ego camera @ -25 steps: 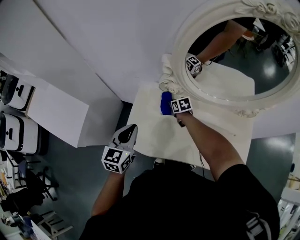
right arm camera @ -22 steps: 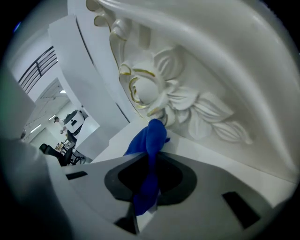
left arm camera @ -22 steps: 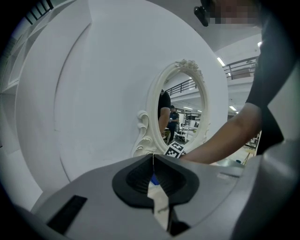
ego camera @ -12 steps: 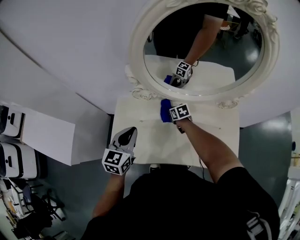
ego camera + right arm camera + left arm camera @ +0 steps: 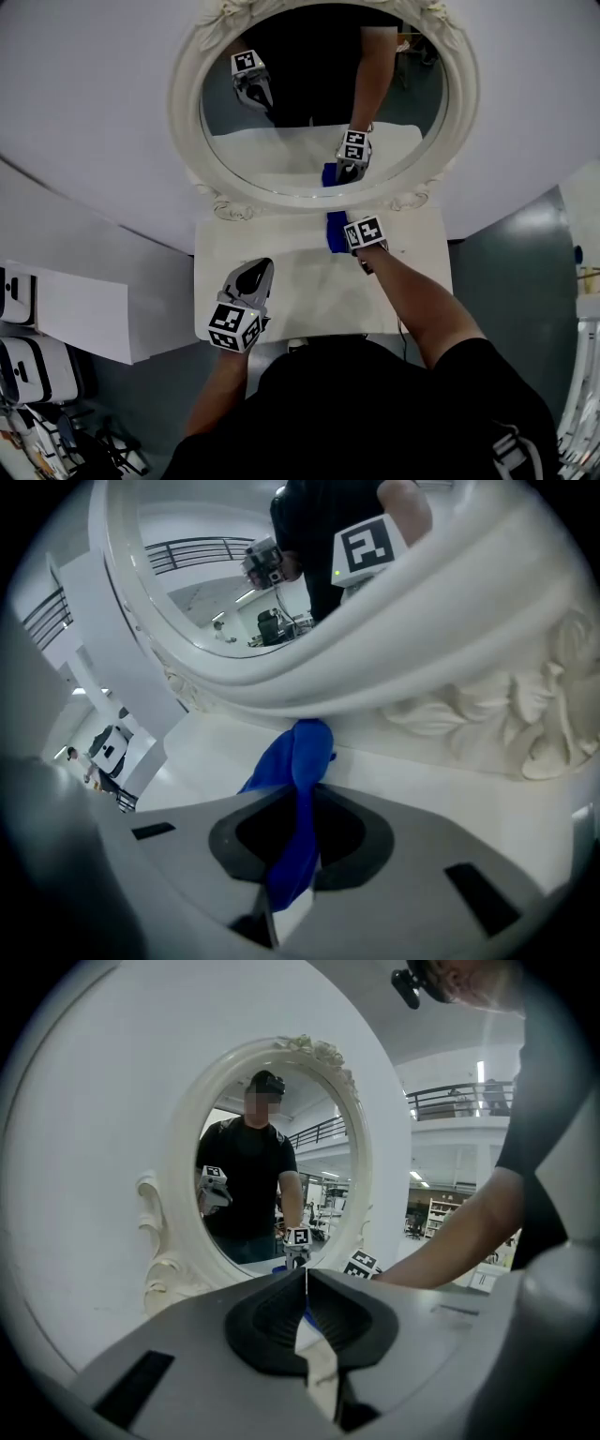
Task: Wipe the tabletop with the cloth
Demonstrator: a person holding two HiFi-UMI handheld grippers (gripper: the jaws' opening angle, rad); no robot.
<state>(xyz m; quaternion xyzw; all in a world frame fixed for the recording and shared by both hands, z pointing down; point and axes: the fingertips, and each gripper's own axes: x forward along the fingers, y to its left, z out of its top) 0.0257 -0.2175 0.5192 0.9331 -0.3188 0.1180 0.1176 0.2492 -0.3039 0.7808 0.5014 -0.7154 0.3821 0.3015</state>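
A blue cloth (image 5: 335, 230) lies bunched at the back of the white tabletop (image 5: 291, 272), against the base of the mirror. My right gripper (image 5: 344, 234) is shut on the cloth. In the right gripper view the blue cloth (image 5: 298, 780) runs between the jaws of the right gripper (image 5: 300, 808) and touches the table just under the mirror frame. My left gripper (image 5: 254, 270) hovers over the table's front left part, shut with nothing in it. In the left gripper view the left gripper (image 5: 306, 1283) shows its jaws pressed together and empty.
An oval mirror in an ornate white frame (image 5: 192, 164) stands against the wall at the table's back edge; the carved frame (image 5: 487, 705) is close over the cloth. The mirror reflects both grippers. White cabinets (image 5: 19, 347) stand at the left on the dark floor.
My right gripper has slid the cloth to the right along the back edge under the mirror. The head view has shifted, bringing the whole mirror into sight. The left gripper has stayed put.
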